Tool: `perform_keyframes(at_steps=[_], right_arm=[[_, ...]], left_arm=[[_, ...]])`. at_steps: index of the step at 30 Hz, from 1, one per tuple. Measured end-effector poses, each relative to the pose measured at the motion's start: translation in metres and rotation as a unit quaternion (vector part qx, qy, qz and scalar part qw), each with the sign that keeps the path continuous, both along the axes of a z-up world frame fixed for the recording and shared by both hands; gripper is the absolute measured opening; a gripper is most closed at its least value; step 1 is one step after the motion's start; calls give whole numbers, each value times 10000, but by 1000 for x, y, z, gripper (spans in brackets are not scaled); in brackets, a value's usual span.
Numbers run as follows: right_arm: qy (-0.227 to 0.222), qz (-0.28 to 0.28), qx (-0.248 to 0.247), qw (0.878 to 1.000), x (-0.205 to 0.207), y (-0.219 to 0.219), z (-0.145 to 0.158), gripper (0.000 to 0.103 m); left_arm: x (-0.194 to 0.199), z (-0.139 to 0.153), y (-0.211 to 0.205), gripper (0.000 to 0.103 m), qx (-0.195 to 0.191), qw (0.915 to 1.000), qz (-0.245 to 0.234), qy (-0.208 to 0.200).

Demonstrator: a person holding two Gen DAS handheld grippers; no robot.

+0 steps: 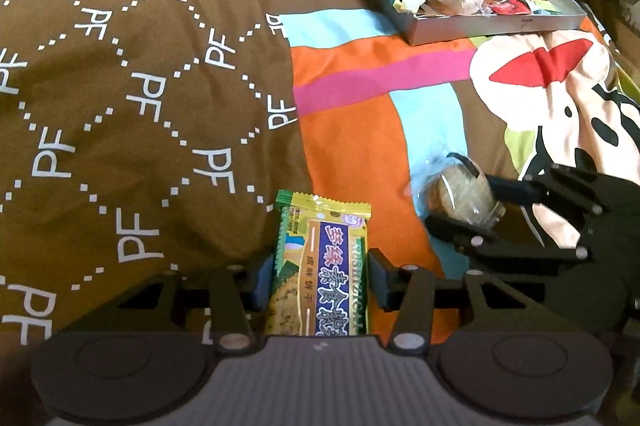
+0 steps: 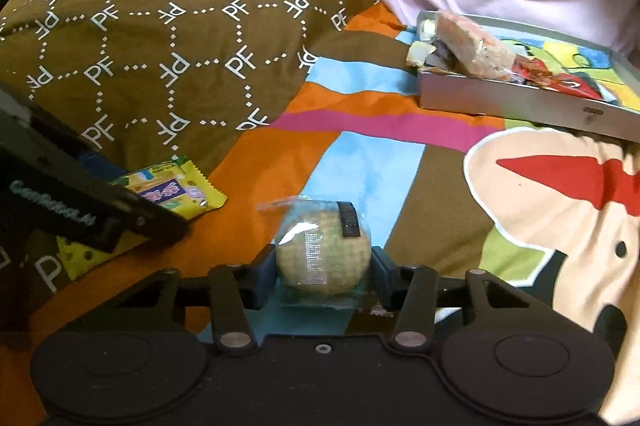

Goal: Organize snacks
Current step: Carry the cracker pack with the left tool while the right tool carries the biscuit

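Near the shallow grey metal tray (image 1: pixel 492 27), the left gripper (image 1: pixel 322 278) pinches a yellow-green foil biscuit packet (image 1: pixel 320 266); the right gripper (image 2: pixel 322 276) pinches a round clear-wrapped waffle biscuit (image 2: pixel 322 254)

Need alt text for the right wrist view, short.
The right gripper holds a round wrapped cookie just above a colourful bedspread. A tin tray of snacks sits beyond.
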State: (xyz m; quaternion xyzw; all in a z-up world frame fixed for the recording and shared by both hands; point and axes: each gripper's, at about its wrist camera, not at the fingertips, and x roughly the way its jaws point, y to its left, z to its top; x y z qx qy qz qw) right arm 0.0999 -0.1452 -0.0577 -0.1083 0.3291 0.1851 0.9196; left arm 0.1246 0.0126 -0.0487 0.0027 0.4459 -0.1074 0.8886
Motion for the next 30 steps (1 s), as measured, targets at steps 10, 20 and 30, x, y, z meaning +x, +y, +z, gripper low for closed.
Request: perform_keyframes(at_steps=[10, 20, 30], right_arm=[[-111, -536, 172, 9984, -47, -31, 19, 50], [-15, -1022, 404, 9939, -88, -68, 21, 50], [-246, -769, 391, 9960, -106, -82, 42, 50]], left_arm=[[-17, 13, -24, 51, -60, 9998, -166, -44], [-41, 28, -39, 51, -592, 9977, -189, -257], [-65, 39, -53, 51, -792, 9938, -144, -766]])
